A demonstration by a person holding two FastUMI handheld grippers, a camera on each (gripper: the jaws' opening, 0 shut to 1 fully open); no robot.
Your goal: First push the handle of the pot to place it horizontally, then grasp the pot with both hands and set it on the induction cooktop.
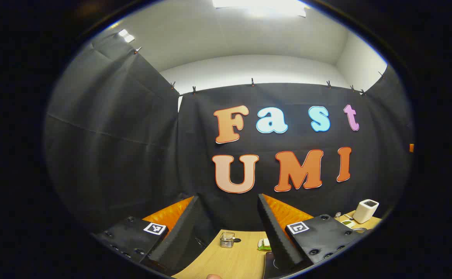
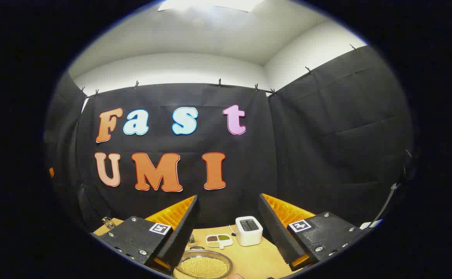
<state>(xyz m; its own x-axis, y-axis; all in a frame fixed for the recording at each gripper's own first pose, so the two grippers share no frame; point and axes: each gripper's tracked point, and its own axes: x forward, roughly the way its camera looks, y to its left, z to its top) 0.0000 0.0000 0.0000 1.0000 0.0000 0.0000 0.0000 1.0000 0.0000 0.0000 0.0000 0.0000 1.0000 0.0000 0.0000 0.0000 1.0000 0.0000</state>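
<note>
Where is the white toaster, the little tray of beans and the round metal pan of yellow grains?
White toaster [image 2: 249, 231], right gripper view: front face.
Little tray of beans [image 2: 219, 240], right gripper view: middle.
Round metal pan of yellow grains [image 2: 204, 267], right gripper view: the grains.

Left gripper view: the left gripper [image 1: 228, 224] has black ribbed fingers [image 1: 276, 236] backed with bright orange, and black blocks each carrying a small black-and-white square marker. The pale tan wood-grain table [image 1: 233, 259] holds a clear glass jar with silvery contents [image 1: 227, 239], a small green and white item [image 1: 264, 243] and a white boxy toaster with a dark top slot [image 1: 365, 210].

Right gripper view: the right gripper [image 2: 228, 224] shows the same black, orange and marker pattern. On the tan table sit a shiny silver metal bowl filled with pale yellow beans [image 2: 204, 266], a white divided dish holding brown, olive-green and yellowish grains [image 2: 219, 240], and the white toaster.
</note>
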